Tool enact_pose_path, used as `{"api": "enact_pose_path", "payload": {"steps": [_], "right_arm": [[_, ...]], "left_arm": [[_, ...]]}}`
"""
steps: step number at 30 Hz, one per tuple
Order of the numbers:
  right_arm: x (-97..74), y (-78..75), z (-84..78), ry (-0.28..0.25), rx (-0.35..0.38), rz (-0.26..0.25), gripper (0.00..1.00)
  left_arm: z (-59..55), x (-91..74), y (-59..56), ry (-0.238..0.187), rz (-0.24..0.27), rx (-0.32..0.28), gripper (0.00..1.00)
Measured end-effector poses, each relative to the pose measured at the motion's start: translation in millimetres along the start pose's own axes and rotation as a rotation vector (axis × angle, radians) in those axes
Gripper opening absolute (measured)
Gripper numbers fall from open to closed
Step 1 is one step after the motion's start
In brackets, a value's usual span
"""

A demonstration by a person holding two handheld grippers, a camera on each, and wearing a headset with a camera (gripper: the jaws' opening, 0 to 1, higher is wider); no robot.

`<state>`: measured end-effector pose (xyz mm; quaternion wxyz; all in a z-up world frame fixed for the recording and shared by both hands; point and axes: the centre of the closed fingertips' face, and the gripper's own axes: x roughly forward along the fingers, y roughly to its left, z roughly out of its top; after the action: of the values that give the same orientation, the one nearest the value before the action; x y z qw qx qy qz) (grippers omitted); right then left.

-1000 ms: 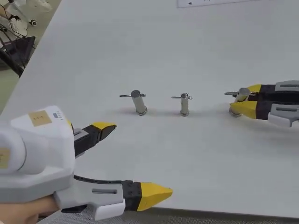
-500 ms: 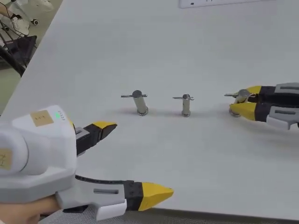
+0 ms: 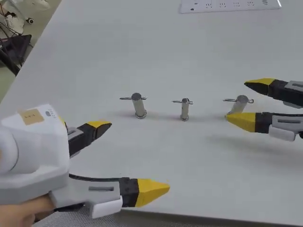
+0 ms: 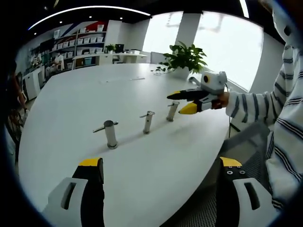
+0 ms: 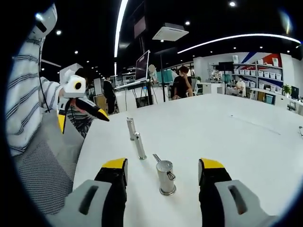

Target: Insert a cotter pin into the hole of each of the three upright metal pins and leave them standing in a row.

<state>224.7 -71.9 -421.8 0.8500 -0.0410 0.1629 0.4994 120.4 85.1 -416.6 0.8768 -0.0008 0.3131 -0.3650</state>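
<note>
Three upright metal pins stand in a row on the white table: the left pin [image 3: 138, 105], the middle pin [image 3: 185, 109] and the right pin [image 3: 239, 104]. Each has a thin cotter pin across its top. My right gripper [image 3: 236, 100] is open, one jaw on each side of the right pin [image 5: 165, 177], not touching it. My left gripper [image 3: 138, 156] is open and empty near the table's front edge, well short of the left pin [image 4: 110, 134]. The left gripper view has the middle pin [image 4: 148, 121] and the right pin [image 4: 172, 111] beyond it.
A white power strip [image 3: 227, 5] lies at the far edge of the table. Dark cables and a stand [image 3: 12, 42] sit off the table's left edge. A potted plant [image 4: 184, 59] stands at the table's far end. A striped sleeve [image 4: 265, 109] holds the right gripper.
My right gripper was shut on the right pin and has opened, letting it go; the pin stays standing. The left gripper has barely moved.
</note>
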Motion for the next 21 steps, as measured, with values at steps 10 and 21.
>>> {"api": "enact_pose_path", "payload": {"steps": [10,21], "right_arm": [[-18.2,6.7,18.0,-0.005,0.088,-0.123,0.84],[-39.7,30.2,15.9,0.029,0.15,-0.185,0.89]], "left_arm": [[8.5,-6.9,15.6,-0.052,0.035,0.008,0.99],[-3.1,-20.1,31.8,-0.056,0.059,-0.012,0.99]]}}
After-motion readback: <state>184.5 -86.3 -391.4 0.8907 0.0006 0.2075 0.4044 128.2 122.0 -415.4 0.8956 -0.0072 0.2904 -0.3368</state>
